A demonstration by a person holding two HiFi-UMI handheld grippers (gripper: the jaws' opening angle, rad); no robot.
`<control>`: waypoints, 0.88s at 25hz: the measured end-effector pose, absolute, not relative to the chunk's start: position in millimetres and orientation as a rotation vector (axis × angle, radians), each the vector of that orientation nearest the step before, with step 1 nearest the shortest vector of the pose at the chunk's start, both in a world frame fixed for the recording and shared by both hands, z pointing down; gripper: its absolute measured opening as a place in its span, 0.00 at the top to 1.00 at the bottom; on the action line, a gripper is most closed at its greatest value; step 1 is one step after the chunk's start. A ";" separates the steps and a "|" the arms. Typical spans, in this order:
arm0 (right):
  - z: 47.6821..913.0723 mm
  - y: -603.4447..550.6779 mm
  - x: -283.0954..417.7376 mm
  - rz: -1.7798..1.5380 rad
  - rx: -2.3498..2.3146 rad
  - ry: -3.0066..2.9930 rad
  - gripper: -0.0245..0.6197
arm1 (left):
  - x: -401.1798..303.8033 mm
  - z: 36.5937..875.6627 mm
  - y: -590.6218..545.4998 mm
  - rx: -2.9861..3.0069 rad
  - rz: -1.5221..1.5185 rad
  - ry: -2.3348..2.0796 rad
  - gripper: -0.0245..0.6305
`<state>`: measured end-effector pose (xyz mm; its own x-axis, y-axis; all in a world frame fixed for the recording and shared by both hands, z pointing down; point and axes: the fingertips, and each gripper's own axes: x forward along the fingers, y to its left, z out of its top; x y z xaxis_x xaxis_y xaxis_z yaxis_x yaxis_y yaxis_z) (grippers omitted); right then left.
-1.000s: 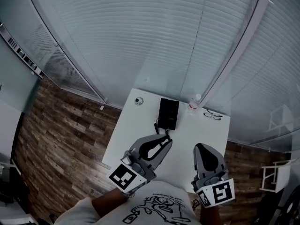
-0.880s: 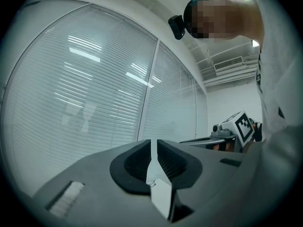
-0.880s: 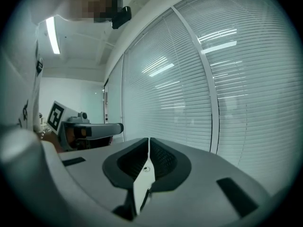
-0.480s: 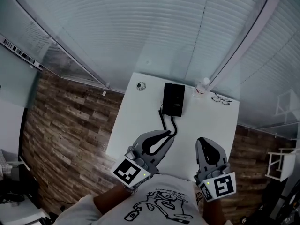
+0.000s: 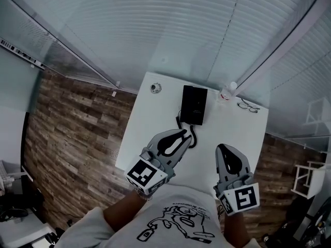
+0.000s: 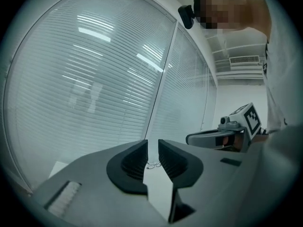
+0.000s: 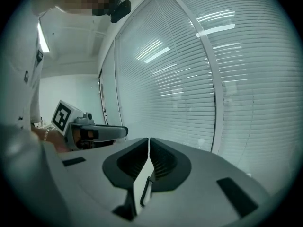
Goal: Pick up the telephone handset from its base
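Note:
A black telephone (image 5: 194, 104) lies at the far middle of the white table (image 5: 150, 128), the handset on its base. Its coiled cord (image 5: 189, 134) curls toward me and also shows low between the right jaws (image 7: 143, 197). My left gripper (image 5: 181, 132) (image 6: 152, 142) hovers just short of the phone, tips over the cord. Its jaws are opening, a narrow gap and nothing between them. My right gripper (image 5: 222, 146) (image 7: 149, 140) hangs to the right, nearer me, with its jaws closed together and empty.
At the table's far right lie a pair of glasses (image 5: 249, 106) and a small bottle (image 5: 226, 93). A small round object (image 5: 155, 88) sits at the far left corner. Glass walls with blinds stand right behind the table. Wood-look floor runs on both sides.
Both grippers have sunk toward the table and edged closer to the telephone. The left tips have come over the cord.

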<state>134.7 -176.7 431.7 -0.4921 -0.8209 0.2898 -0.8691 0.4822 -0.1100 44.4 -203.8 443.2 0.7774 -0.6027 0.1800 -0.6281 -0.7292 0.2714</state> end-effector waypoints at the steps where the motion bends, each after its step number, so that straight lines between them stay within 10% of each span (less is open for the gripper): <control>1: 433.8 -179.8 134.3 0.365 1.461 -2.526 0.95 | 44.6 447.2 -208.6 2.653 0.116 -0.945 0.88; 22: 481.7 -217.7 129.5 0.386 1.372 -2.443 0.94 | 42.2 627.9 -320.2 2.413 0.314 -0.957 0.76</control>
